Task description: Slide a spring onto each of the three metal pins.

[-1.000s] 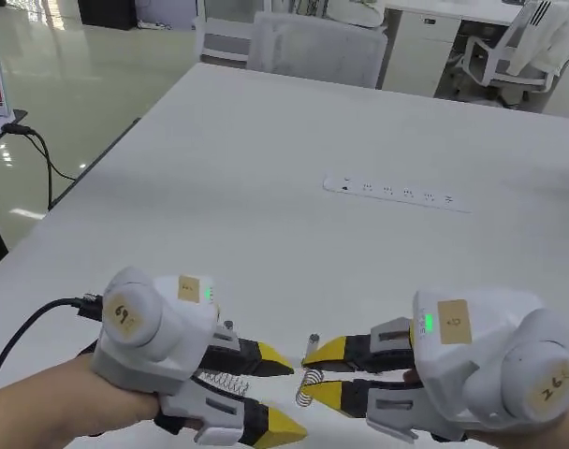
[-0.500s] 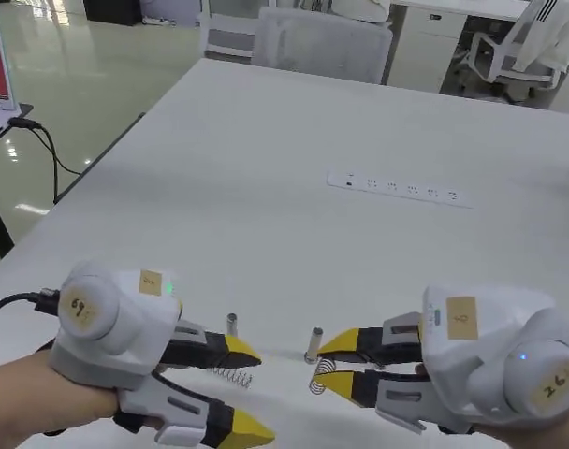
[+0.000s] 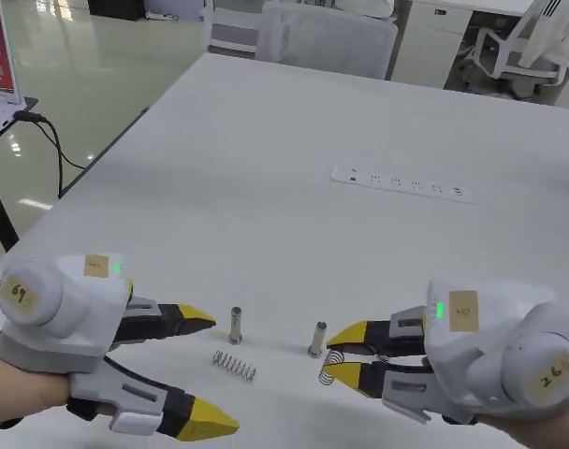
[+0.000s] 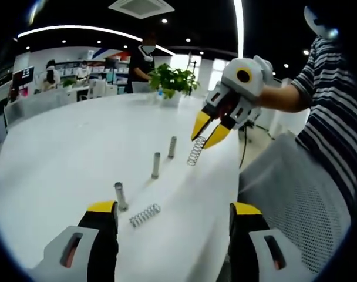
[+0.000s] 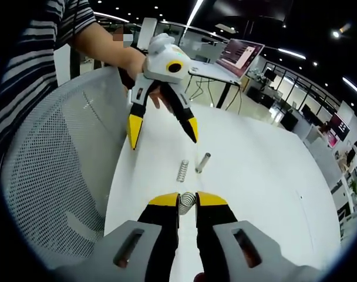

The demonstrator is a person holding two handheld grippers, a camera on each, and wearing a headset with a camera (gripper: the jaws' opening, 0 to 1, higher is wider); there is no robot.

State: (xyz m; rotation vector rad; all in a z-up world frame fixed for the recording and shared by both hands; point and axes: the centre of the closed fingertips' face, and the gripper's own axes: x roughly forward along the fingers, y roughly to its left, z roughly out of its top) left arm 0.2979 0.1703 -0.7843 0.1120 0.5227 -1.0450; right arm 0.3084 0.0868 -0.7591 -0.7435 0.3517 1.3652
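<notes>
Right gripper (image 3: 345,357) jaws nearly closed, pinching a spring (image 3: 329,367) at 5 o'clock of one pin (image 3: 319,339); left gripper (image 3: 219,372) gaping, empty; loose spring (image 3: 234,365) at 6 o'clock of second pin (image 3: 235,325); power strip (image 3: 402,184) far at 12.

White table (image 3: 266,140): power strip (image 3: 402,184), three upright pins (image 4: 156,165), loose spring (image 3: 234,365).

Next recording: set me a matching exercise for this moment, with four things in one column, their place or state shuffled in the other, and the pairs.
Things:
1. left gripper
2. right gripper
3. loose spring
4. power strip

Place or state:
A. lying on its side between the two grippers
B. open, holding nothing
C. farthest from the person, beyond both grippers
D. shut on the held spring

Pairs: 1-B; 2-D; 3-A; 4-C
</notes>
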